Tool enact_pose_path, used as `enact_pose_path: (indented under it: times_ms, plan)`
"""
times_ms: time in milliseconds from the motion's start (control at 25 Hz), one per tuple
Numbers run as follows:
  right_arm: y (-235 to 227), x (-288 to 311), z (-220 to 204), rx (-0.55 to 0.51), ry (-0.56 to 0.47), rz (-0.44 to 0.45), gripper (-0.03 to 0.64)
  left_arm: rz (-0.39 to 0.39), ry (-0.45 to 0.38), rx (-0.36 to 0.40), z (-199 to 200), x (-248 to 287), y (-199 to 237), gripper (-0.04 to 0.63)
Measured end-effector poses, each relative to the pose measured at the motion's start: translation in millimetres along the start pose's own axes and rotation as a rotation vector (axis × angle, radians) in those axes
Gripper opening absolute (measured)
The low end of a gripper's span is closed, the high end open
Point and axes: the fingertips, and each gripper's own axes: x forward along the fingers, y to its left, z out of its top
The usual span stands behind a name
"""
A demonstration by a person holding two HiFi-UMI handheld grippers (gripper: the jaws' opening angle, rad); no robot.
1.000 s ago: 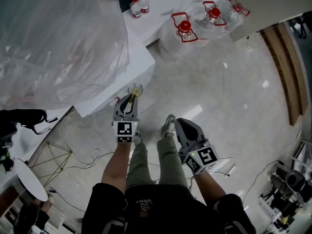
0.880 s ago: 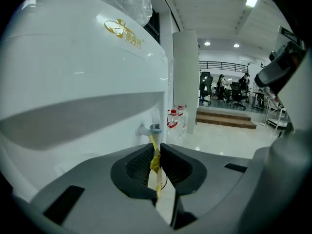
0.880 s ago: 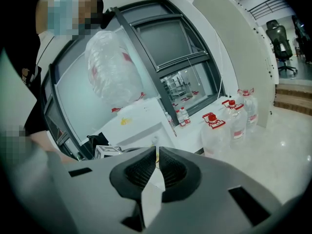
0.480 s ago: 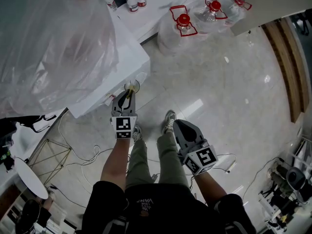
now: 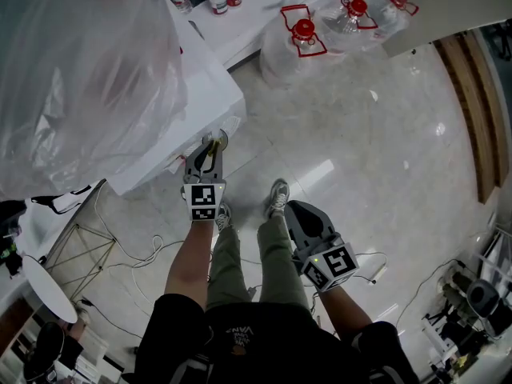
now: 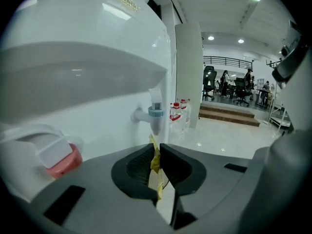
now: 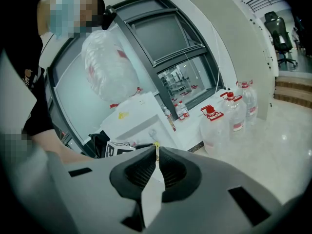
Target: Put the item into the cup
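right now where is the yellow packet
In the left gripper view, the yellow packet sits between the closing jaws of the left gripper, near the dispenser's blue tap.

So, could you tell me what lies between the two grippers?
In the head view, the person's legs and shoes, between the left gripper, jaws closing on a yellow packet, and the right gripper.

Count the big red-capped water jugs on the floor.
3, in a row beside the white ledge: near jug, middle jug, far jug at the top edge. More may lie off-frame.
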Motion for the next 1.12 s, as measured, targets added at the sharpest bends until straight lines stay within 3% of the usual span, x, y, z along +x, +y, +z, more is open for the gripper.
enact_pose_path:
  times_ms: [800, 1120]
  plan:
    - [-9.0, 6.1, -7.8, 0.021, 0.003, 0.006, 0.047, -0.007, 0.074, 0.089, -13.4, 32.1, 9.1, 0.046]
    - [-7.7, 7.6, -11.8, 0.004, 0.021, 0.009, 0.048, -0.004, 0.069, 0.168, -21.2, 38.0, 6.8, 0.043]
